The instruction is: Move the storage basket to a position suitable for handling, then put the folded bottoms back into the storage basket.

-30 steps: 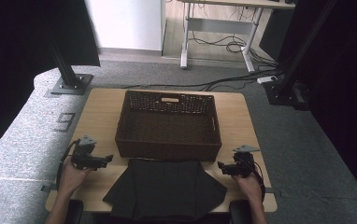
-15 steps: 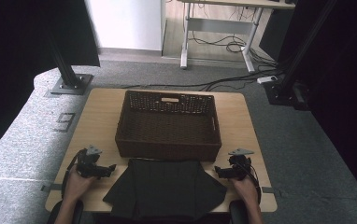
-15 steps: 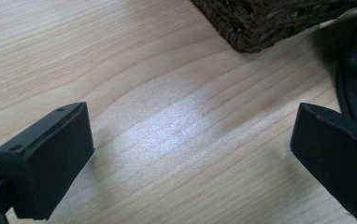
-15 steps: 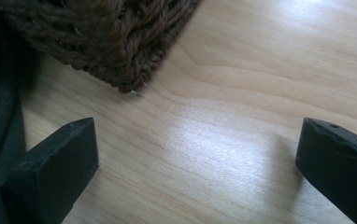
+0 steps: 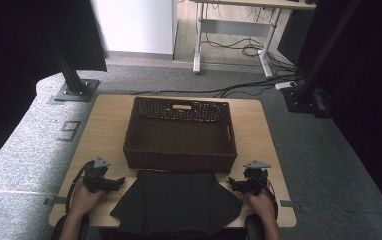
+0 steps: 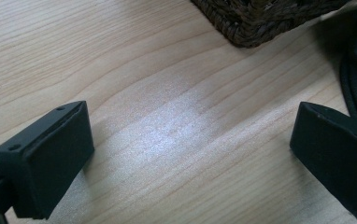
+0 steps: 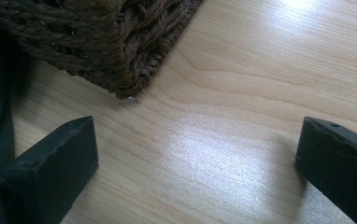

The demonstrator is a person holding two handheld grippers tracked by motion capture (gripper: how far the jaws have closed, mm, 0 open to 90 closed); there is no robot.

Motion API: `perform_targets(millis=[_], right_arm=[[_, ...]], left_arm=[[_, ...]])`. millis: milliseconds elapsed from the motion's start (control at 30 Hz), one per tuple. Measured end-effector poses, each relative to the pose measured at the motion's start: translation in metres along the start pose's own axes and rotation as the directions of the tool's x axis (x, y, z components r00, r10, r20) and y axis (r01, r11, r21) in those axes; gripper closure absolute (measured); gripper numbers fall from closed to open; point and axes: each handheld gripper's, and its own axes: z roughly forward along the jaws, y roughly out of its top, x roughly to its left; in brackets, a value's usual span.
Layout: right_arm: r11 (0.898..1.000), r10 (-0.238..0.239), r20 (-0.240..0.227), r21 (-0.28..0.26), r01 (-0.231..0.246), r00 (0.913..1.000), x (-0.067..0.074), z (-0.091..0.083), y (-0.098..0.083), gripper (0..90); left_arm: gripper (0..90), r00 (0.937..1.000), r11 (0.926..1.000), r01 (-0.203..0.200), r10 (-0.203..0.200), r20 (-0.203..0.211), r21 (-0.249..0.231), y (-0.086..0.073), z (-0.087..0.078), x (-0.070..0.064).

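Both grippers have been drawn nearer the black garment (image 5: pixel 175 201): left gripper (image 5: pixel 113 183) and right gripper (image 5: pixel 235 184) flank it (jaws apart, nothing grasped); a grasp appears imminent.

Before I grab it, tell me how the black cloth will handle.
The black cloth lies flat and spread on the table, with a soft rolled edge in the left gripper view, so it is probably floppy and will sag when lifted. It looks thin, so likely light. Pushed, it may bunch up rather than slide whole.
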Motion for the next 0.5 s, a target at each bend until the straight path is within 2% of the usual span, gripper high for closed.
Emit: perform_targets(millis=[500], right_arm=[[1.000, -0.001, -0.003, 0.001, 0.001, 1.0000, -0.0004, 0.0006, 0.0007, 0.0]], left_arm=[[0.0, 0.9998, 0.9999, 0.017, -0.017, -0.013, 0.000, 0.0011, 0.0008, -0.0013]])
